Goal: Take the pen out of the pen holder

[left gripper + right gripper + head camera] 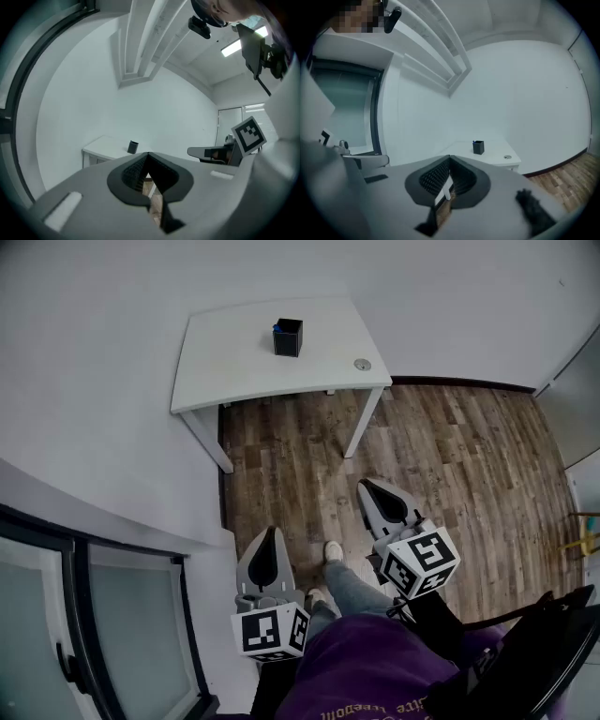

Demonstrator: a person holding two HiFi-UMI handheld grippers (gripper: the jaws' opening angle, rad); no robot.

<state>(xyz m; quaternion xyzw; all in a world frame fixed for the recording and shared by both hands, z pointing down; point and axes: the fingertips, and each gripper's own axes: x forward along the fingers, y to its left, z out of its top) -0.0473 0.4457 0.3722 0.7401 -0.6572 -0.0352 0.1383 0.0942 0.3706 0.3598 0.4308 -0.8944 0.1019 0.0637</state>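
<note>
A black square pen holder [288, 337] stands on the white table [234, 367] far ahead, and a blue pen tip [277, 328] shows at its left rim. The holder is small in the left gripper view [133, 147] and in the right gripper view [478, 147]. Both grippers hang low near the person's legs, well short of the table. My left gripper [272, 531] is shut with nothing in it, its tips meeting [149, 153]. The tips of my right gripper [366, 484] also meet [450, 158], shut and empty.
The table stands in a corner of white walls on a wood floor [450, 456]. A round cable grommet [362, 364] sits at its right front. A glass door [94, 634] is at the left, a dark chair [553, 634] at the lower right.
</note>
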